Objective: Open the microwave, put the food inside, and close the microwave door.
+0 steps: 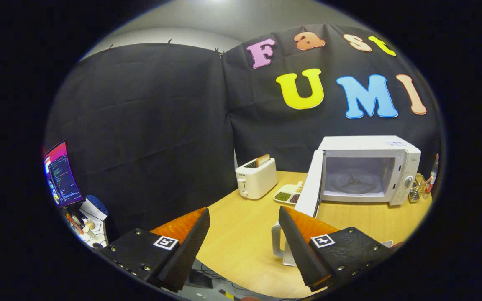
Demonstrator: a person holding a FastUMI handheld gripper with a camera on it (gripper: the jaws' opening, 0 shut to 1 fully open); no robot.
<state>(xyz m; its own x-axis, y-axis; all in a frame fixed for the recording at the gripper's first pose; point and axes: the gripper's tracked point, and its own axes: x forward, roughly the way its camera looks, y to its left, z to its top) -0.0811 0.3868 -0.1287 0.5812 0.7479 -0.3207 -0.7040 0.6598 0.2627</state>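
Our gripper jaws gape wide, holding nothing. The microwave sits at two o'clock, door open, cavity bare. That stiff, light door should swing if pushed at its free edge.

1. Wooden table: I log a light wood top across the lower centre and right of the frame.
2. Microwave: white, at right of centre on the table, door swung open to its left, glass turntable visible inside.
3. Toaster: white, at centre, a slice standing in its slot.
4. Divided tray: between toaster and microwave door, holding dark and green grains.
5. White mug: lower centre, partly hidden behind one finger of my gripper, whose fingers stand spread apart with nothing between them.
6. Small utensils: just right of the microwave; I cannot make them out clearly.
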